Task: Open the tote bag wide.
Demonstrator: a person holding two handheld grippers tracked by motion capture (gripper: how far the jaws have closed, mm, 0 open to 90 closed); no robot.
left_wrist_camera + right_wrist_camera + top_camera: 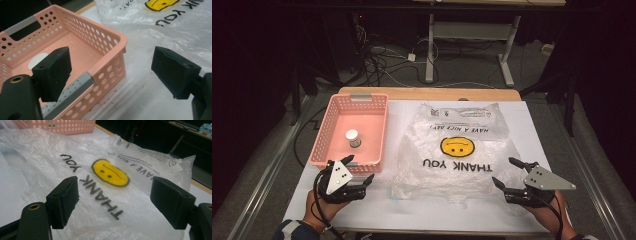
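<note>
Table: white-covered tabletop [377, 210] with a wooden far edge; faint reddish specks on the cover near the basket, seen in the left gripper view.
Bag: thin translucent plastic carrier bag with a yellow smiley face and black "THANK YOU" print [462, 150], lying flat and crinkled at table centre-right, just beside the basket, print upside down from the person's side. Its near edge lies in front of the right gripper.
Bag handling: my reading is very light, limp, slippery film; it will slide on the cover and bunch if pushed. Best hold is a pinch on a free edge or a raised wrinkle at the near end, not the flat middle. Whether anything is inside, I cannot tell; it looks flat.
Basket: pink perforated plastic basket with grey handle inserts [324, 137], rectangular, at table left, stiff-walled.
Basket contents: one small white cylindrical container with a white lid [353, 138], upright near the middle of the floor; nothing else seen in it.
Left gripper [357, 172]: at the basket's near right corner, jaws wide apart with nothing between them; in its own view one pad [53, 72] hangs over the basket rim [105, 60], the other over the bare cover.
Right gripper [507, 172]: near the bag's near right corner, jaws apart and holding nothing; in its own view the pads [63, 200] frame the printed film [105, 195].
Container handling: likely light and rigid, with smooth sides.
</note>
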